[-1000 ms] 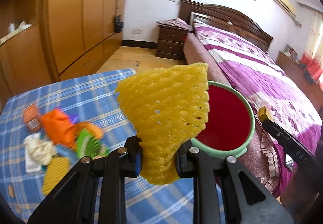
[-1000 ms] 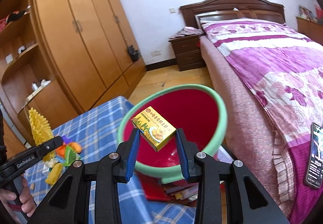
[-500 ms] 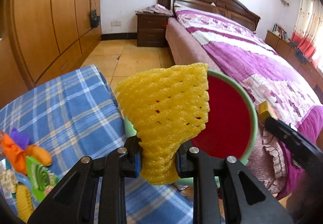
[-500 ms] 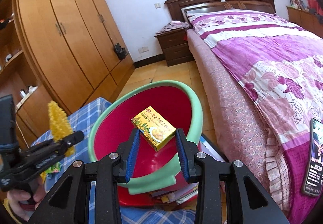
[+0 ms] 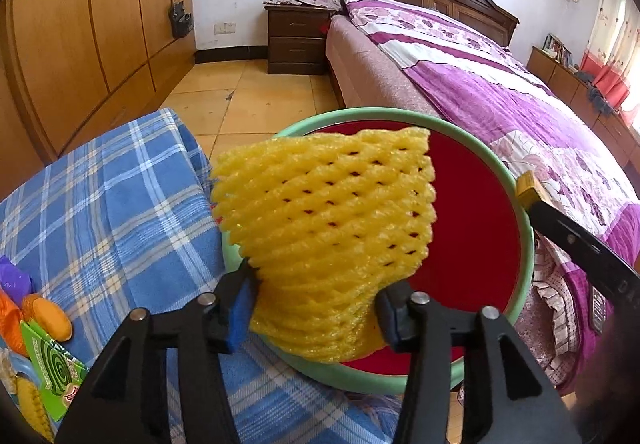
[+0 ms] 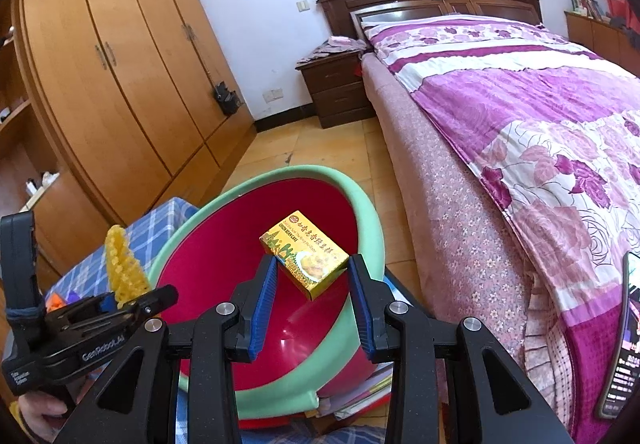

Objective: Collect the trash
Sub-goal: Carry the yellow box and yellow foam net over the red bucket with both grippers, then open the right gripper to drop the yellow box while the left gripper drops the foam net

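A red basin with a green rim (image 5: 529,244) stands past the end of the blue plaid table (image 5: 120,204). My left gripper (image 5: 316,308) is over the basin's near rim and its jaws are opening. The yellow foam net (image 5: 332,228) still stands upright between the pads, spread wide and touching both. My right gripper (image 6: 314,268) is shut on a small yellow cake box (image 6: 304,248) above the red inside of the basin (image 6: 280,174). The left gripper (image 6: 136,298) and its foam net (image 6: 122,268) also show in the right wrist view, at the basin's left edge.
More trash lies on the table at the left: a green coil pack (image 5: 52,364), orange wrappers (image 5: 44,318) and a purple scrap (image 5: 14,280). The basin rests on a stack of books (image 6: 360,396). A bed (image 6: 520,104) runs along the right, with a phone (image 6: 624,344) on it.
Both grippers moved toward and down over the basin. The left jaws widened and the foam net spread out between them. The right gripper's grip on the box is unchanged.
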Available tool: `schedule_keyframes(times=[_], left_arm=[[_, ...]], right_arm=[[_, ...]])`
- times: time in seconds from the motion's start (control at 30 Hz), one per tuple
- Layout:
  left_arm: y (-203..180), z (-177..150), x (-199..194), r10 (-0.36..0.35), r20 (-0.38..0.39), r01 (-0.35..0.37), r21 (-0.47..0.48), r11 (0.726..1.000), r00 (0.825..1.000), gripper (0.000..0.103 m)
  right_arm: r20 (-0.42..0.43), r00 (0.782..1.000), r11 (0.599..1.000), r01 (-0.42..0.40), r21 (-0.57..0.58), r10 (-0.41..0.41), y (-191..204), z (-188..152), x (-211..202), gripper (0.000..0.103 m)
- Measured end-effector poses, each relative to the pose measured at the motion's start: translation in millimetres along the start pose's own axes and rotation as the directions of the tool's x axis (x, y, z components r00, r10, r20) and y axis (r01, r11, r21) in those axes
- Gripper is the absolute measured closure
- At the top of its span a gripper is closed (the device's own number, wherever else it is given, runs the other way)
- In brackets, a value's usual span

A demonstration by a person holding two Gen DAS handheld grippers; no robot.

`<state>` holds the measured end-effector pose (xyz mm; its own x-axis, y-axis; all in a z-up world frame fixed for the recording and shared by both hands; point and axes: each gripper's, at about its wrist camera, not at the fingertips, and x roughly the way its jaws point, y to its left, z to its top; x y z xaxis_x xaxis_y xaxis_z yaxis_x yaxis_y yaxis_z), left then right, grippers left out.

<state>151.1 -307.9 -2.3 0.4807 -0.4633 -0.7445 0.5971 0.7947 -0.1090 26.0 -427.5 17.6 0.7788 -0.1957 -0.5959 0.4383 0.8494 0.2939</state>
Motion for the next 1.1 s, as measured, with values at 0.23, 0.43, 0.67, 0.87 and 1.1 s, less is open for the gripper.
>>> schedule_keyframes(times=[0.23, 0.43, 0.67, 0.87, 1.1], left_arm=[[-7.7, -4.5, -1.8, 0.010, -0.003, -0.010, 0.035, 0.999, 1.000, 0.045], [-3.3, -4.9, -9.1, -0.002, 0.000, 0.002, 0.005, 1.000, 1.000, 0.044], [-1.6, -4.9, -14.9, -0.001, 0.012, 0.001, 0.001, 1.000, 1.000, 0.039], [-0.2, -6.1, -17.8, -0.009, 0.009, 0.009, -0.007, 1.000, 1.000, 0.035], [-1.9, -7.5, -26.8, -0.001, 0.031, 0.000, 0.004, 1.000, 1.000, 0.030]], right_arm=[[-0.019, 1.000, 1.000, 0.000, 0.002, 0.000, -0.3, -1.9, 9.5, 0.067], [-0.014, 1.000, 1.000, 0.002, 0.003, -0.002, -0.7, -1.5, 10.7, 0.067], [-0.018, 1.000, 1.000, -0.001, 0.013, 0.001, -2.4, -1.5, 9.8, 0.064], [-0.027, 0.999, 0.999, -0.021, 0.041, 0.022, -4.1, -0.9, 8.7, 0.061], [-0.011, 1.000, 0.998, -0.014, 0.064, 0.015, -5.2, -1.6, 2.0, 0.042]])
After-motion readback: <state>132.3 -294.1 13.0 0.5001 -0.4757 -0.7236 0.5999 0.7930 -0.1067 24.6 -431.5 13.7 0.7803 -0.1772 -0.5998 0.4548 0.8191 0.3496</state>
